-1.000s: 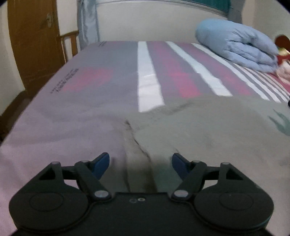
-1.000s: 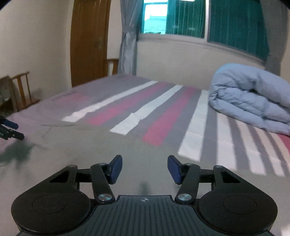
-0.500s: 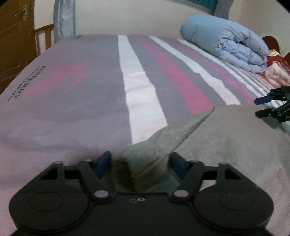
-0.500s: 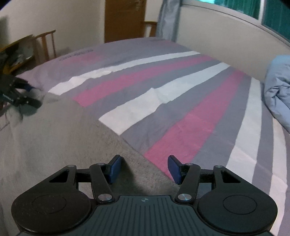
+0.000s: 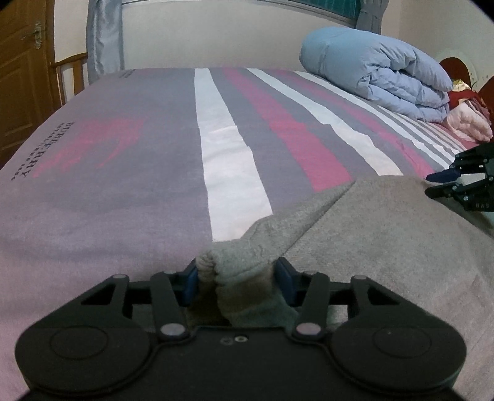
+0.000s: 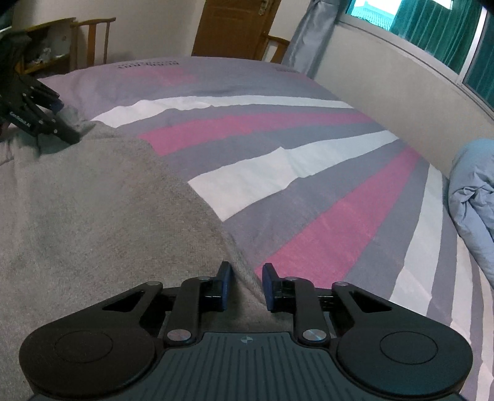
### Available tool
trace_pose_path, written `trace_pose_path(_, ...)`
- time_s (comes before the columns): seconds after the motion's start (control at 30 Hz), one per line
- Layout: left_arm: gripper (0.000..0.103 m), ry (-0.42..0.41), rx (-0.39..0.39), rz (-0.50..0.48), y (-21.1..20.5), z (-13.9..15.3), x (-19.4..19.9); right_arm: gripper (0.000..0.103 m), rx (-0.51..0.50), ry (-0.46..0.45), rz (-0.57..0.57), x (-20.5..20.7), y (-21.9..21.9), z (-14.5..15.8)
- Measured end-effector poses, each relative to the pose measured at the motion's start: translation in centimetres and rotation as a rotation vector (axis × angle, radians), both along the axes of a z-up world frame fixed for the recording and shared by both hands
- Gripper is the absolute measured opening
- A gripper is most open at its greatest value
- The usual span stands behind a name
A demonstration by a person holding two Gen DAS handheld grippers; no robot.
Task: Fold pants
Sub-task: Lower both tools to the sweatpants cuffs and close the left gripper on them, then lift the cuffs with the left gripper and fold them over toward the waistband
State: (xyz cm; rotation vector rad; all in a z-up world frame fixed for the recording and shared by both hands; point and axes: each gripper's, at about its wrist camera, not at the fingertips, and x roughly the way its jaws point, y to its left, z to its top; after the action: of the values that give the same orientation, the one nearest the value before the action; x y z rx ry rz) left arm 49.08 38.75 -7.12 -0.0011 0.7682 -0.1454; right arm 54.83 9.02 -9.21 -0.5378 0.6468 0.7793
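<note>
1. Bed [image 5: 123, 172], striped sheet, carries the grey pants [image 5: 386, 234], their far edge raised off it.
2. Pants look soft, limp and light; corners and edges suit gripping best.
3. Left gripper [image 5: 236, 277] pinches a bunched corner.
4. Right gripper [image 6: 245, 285], jaws narrow, clamps the opposite edge.

Light: dim, flat indoor, my views look washed out | source: daylight via window [image 6: 438, 27] top right, r. wrist | shadows: soft, dark under my tongs | glare: none | blur: slight softness, grainy | distortion: strong fisheye bend, black vignette at corners
</note>
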Motion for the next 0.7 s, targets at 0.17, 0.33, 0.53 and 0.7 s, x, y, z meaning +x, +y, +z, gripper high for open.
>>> trace_pose_path(0.17, 0.038, -0.004, 0.001, 0.006, -0.1, 0.0, 0.0, 0.022, -0.005, -0.007, 0.002, -0.2, -0.1, 0.1)
trace_pose_path(0.33, 0.035, -0.012, 0.031, 0.011, -0.7, 0.2, 0.0, 0.021, -0.004, -0.012, -0.009, -0.3, 0.1, 0.1)
trace_pose_path(0.53, 0.021, -0.026, 0.079, 0.006, -1.2, 1.1, -0.4, 0.017, 0.0, -0.013, -0.024, -0.6, 0.0, 0.3)
trace_pose_path(0.7, 0.015, -0.04, 0.138, -0.006, -2.0, 1.8, -1.0, 0.012, -0.001, -0.024, -0.033, -1.4, -0.6, 1.0)
